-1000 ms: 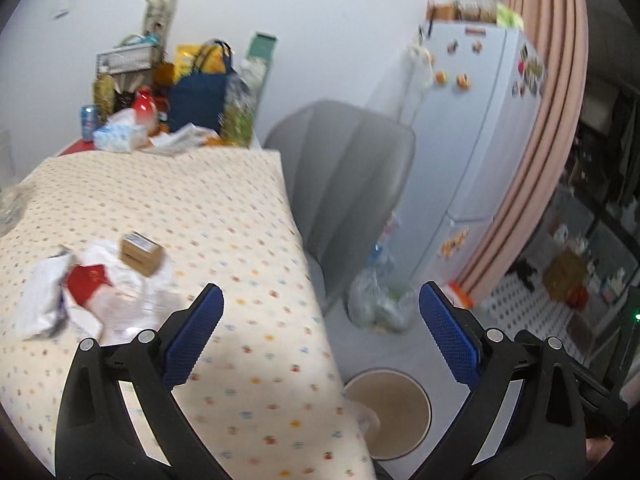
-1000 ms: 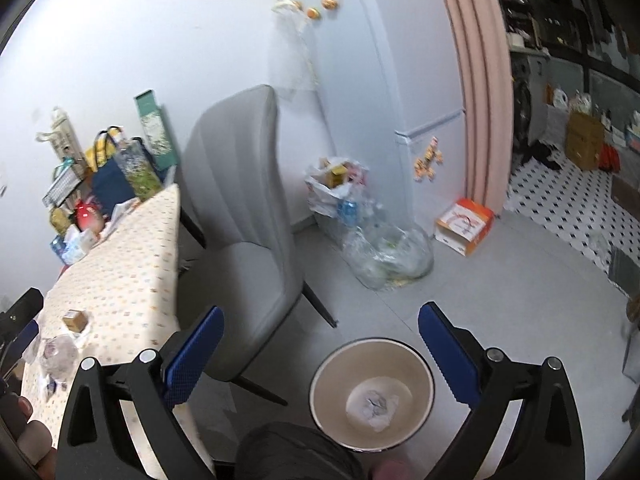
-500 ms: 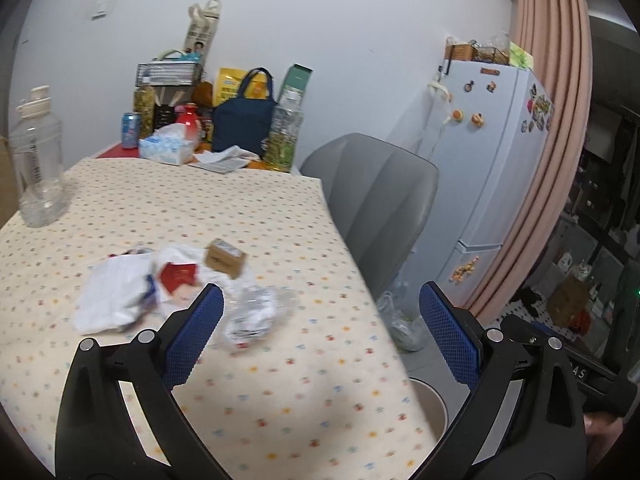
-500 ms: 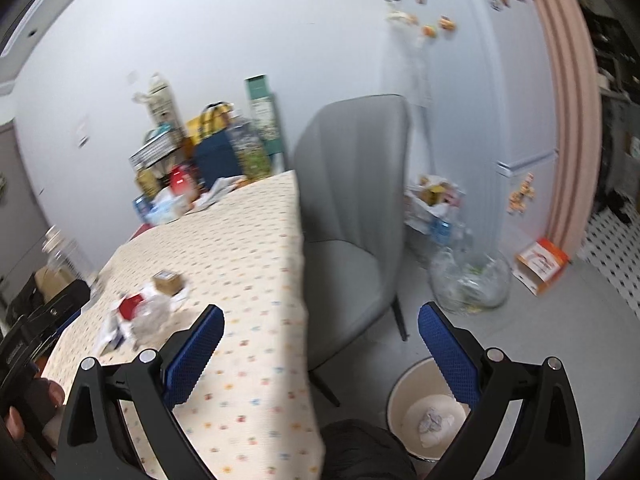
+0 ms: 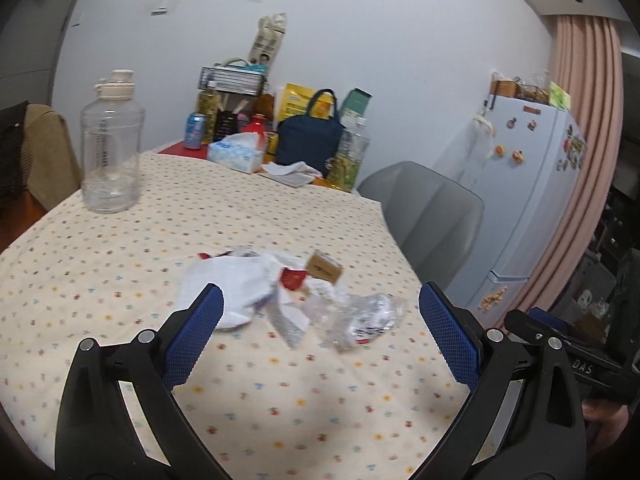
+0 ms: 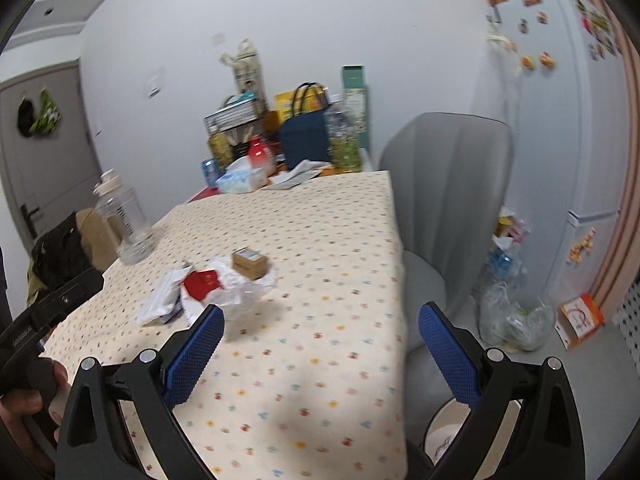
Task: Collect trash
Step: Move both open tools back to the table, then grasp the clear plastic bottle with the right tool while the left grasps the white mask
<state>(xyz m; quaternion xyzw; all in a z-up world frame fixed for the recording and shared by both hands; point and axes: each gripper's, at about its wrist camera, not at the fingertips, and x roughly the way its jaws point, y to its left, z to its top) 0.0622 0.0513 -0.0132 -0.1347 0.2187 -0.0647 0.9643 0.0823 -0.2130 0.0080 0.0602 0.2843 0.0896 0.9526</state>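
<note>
1 dotted tablecloth (image 5: pixel 280 216); grey chair (image 5: pixel 432 216) beside.

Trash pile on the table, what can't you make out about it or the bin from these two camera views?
- Trash pile: left wrist view, motion blur; print on the crumpled plastic wrapper is unreadable.
- Small brown box: label too small and blurred in both views.
- White papers: right wrist view, partly behind the right gripper's finger.
- Bin: right wrist view, mostly hidden by the gripper finger and frame edge; contents unclear.

Left gripper (image 5: pixel 320 320) (fingers spread) above trash pile (image 5: pixel 292 292)
</note>
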